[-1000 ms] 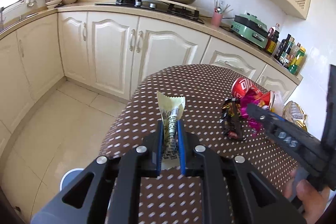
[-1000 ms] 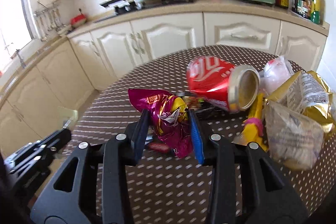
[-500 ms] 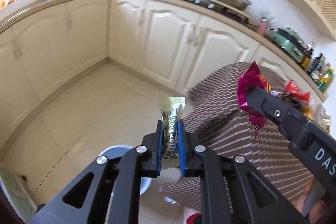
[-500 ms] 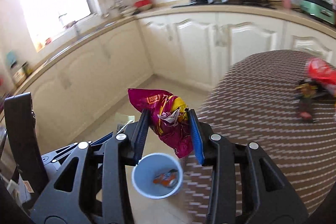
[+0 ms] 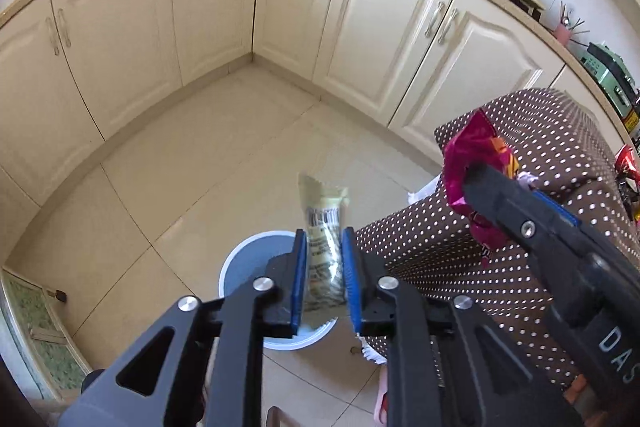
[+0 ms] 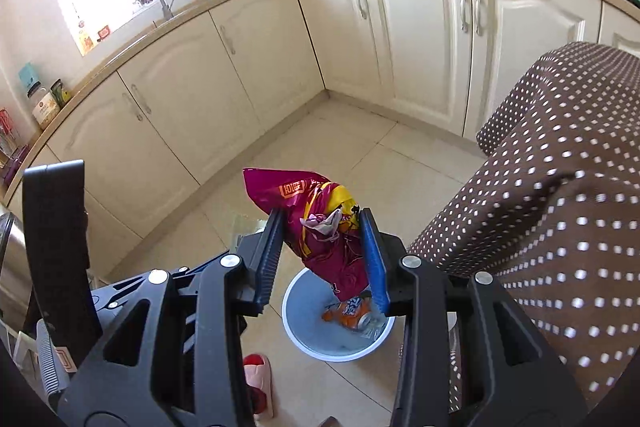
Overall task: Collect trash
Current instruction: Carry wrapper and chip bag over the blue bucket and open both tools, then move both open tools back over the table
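Note:
My left gripper (image 5: 324, 231) holds a pale printed wrapper (image 5: 323, 203) upright between its blue pads, and its jaws are opening. It hangs over the near rim of a light blue bin (image 5: 244, 263) on the floor. My right gripper (image 6: 321, 215) is shut on a crumpled magenta snack bag (image 6: 316, 227) directly above the same bin (image 6: 294, 323). Inside the bin lies an orange wrapper (image 6: 348, 311). In the left wrist view the magenta bag (image 5: 468, 155) sits up to the right, level with the table edge.
A table with a brown dotted cloth (image 6: 560, 187) stands right beside the bin. Cream cabinets (image 6: 420, 39) line the corner beyond the tiled floor (image 5: 200, 155). A red and pink slipper (image 6: 258, 375) lies near the bin. More trash (image 5: 626, 159) stays on the table.
Both grippers swung left off the table and downward, carrying their wrappers over the floor bin. The gap between the left pads looks slightly wider.

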Action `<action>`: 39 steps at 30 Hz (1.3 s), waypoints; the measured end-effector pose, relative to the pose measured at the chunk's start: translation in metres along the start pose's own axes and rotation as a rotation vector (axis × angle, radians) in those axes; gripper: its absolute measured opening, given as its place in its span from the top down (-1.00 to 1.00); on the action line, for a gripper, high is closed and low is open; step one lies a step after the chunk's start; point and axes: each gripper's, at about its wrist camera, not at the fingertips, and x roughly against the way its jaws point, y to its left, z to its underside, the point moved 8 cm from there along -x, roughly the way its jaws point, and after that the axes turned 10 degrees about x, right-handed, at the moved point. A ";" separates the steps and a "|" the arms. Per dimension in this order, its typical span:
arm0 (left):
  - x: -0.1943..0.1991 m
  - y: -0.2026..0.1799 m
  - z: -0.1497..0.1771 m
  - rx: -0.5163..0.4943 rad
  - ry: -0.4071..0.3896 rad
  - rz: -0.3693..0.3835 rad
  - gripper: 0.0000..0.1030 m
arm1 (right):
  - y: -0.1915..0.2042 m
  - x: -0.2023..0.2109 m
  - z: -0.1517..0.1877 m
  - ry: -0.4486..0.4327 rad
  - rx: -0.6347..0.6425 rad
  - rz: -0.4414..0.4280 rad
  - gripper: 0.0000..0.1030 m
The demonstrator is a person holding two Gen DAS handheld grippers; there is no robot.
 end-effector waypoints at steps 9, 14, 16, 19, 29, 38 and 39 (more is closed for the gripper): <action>-0.012 0.013 0.004 0.016 0.018 -0.022 0.35 | 0.000 -0.015 0.013 0.026 -0.019 -0.013 0.25; -0.010 0.021 0.005 0.021 0.019 -0.030 0.35 | 0.003 -0.022 0.015 0.035 -0.020 -0.018 0.25; -0.009 0.024 0.005 0.022 0.018 -0.033 0.35 | 0.002 -0.025 0.014 0.039 -0.020 -0.023 0.25; -0.009 0.025 0.004 0.028 0.018 -0.035 0.35 | 0.005 -0.030 0.013 0.043 -0.024 -0.031 0.24; -0.007 0.029 0.001 0.038 0.011 -0.046 0.35 | 0.016 -0.042 0.005 0.043 -0.032 -0.064 0.13; 0.007 0.012 -0.001 0.005 -0.018 -0.036 0.35 | 0.007 -0.024 -0.001 0.016 -0.042 -0.049 0.12; 0.010 0.009 -0.001 -0.001 -0.022 -0.033 0.35 | 0.004 -0.019 -0.002 0.008 -0.045 -0.043 0.12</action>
